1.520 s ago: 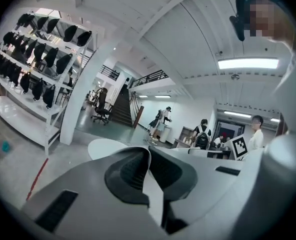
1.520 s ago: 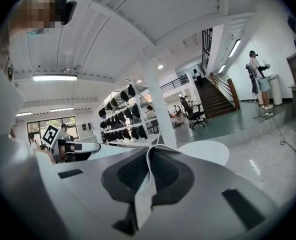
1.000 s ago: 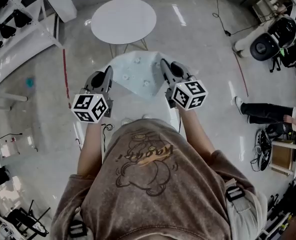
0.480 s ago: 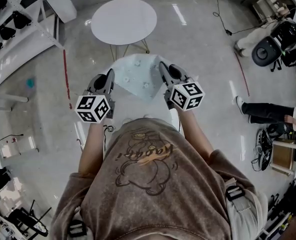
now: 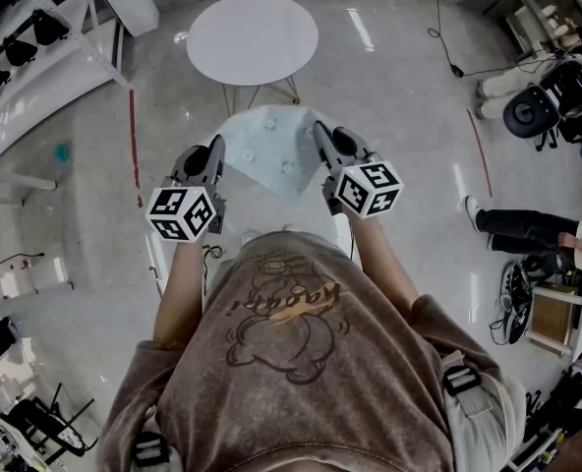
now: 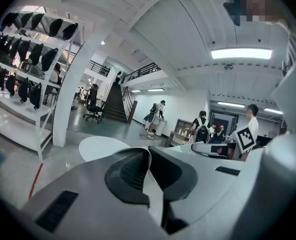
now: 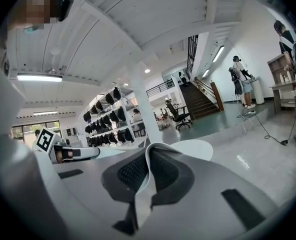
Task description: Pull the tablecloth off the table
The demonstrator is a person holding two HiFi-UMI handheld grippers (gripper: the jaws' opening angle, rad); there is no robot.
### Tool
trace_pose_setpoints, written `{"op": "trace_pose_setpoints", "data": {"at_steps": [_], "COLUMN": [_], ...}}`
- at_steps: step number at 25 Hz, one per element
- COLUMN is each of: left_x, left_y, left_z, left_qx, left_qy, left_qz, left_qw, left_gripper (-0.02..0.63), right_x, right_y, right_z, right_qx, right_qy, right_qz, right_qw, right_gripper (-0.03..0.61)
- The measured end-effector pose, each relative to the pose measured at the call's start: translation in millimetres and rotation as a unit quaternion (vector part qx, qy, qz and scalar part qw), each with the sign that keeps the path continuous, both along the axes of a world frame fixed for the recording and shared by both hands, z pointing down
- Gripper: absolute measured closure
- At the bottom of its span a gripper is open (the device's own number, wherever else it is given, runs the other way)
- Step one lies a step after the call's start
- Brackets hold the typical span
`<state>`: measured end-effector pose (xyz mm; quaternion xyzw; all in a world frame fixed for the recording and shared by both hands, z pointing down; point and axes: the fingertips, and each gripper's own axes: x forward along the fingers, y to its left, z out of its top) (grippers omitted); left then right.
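Left gripper (image 5: pixel 214 148) and right gripper (image 5: pixel 323 134) each pinch shut on a tablecloth (image 5: pixel 269 150) edge, holding it spread, apparently already off the round table (image 5: pixel 252 37)

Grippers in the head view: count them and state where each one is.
2. The left gripper holds the left edge of the tablecloth; the right gripper holds its right edge. None looks hidden.
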<state>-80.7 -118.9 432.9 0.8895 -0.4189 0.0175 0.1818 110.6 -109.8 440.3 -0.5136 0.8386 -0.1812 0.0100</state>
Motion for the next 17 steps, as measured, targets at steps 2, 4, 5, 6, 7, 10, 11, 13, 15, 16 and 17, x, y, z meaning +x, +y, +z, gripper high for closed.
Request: {"op": "trace_pose_setpoints", "data": {"at_steps": [2, 4, 5, 6, 7, 10, 11, 13, 15, 16, 17], "left_x": [-4, -8, -9, -9, -8, -4, -4, -4, -3, -3, -2], "left_y": [-3, -10, -13, -13, -11, -2, 0, -1, -2, -3, -3], "left_z": [1, 1, 0, 0, 0, -1, -1, 0, 1, 2, 2], "left_qx": [-0.001, -0.004, -0.005, -0.006, -0.006, -0.004, -0.003, -0.005, -0.008, -0.009, -0.010], "left_qy": [0.000, 0.001, 0.002, 0.002, 0.002, 0.001, 0.001, 0.002, 0.004, 0.005, 0.006], "left_qz": [-0.003, -0.006, -0.007, -0.007, -0.008, -0.007, -0.007, -0.006, -0.007, -0.007, -0.007], "left_qw": [1.0000, 1.0000, 1.0000, 1.0000, 0.9999, 1.0000, 1.0000, 1.0000, 0.9999, 0.9999, 0.9999], "left_gripper": [0.594, 0.594, 0.594, 0.594, 0.594, 0.594, 0.594, 0.594, 0.594, 0.594, 0.594], "right_x": [-3, -7, -8, -8, -8, -4, -4, -4, -2, -2, -1], "right_y": [-4, -12, -15, -15, -13, -3, -2, -3, -4, -5, -6], "right_z": [1, 1, 1, 1, 1, 2, 2, 2, 3, 3, 4], "right_qx": [-0.002, -0.004, -0.004, -0.005, -0.005, -0.005, -0.005, -0.006, -0.007, -0.007, -0.008], "right_qy": [0.000, 0.001, 0.001, 0.001, 0.001, 0.000, 0.000, 0.000, 0.000, 0.000, 0.001], "right_qz": [-0.003, -0.006, -0.008, -0.008, -0.009, -0.010, -0.010, -0.010, -0.010, -0.010, -0.010], "right_qw": [1.000, 1.000, 1.000, 1.000, 1.000, 1.000, 1.000, 1.000, 1.000, 1.000, 1.000], "right_gripper": [0.567, 0.568, 0.568, 0.567, 0.567, 0.566, 0.566, 0.566, 0.566, 0.566, 0.566]}}
